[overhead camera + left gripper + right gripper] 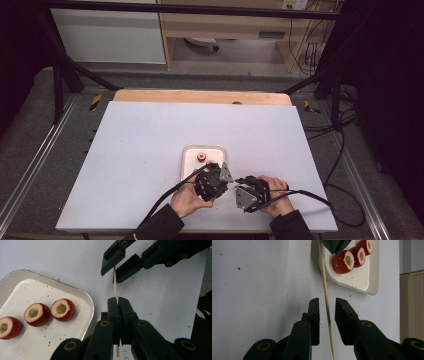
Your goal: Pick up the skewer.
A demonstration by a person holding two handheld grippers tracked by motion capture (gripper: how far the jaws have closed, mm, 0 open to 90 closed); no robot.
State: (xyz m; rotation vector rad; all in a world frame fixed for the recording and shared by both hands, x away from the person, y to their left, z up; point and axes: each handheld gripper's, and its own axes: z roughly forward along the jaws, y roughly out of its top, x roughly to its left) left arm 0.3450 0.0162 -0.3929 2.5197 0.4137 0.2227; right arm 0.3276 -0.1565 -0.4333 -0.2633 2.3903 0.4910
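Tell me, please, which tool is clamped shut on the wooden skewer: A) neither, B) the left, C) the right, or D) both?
B: the left tool pinches the wooden skewer between closed jaws, while the right tool stands open around it.

Thin wooden skewer (115,285) held above the table, beside 3 cored red fruits (37,314)

This looks like a lab or test room rather than a kitchen. A white table (150,150) stands inside a black metal frame (60,75), with aluminium rails (30,165) along the grey floor (30,115). Black cables (340,150) trail loose at the right, and yellow-black tape (95,101) marks the floor. A pale wood cabinet (225,25) stands behind.
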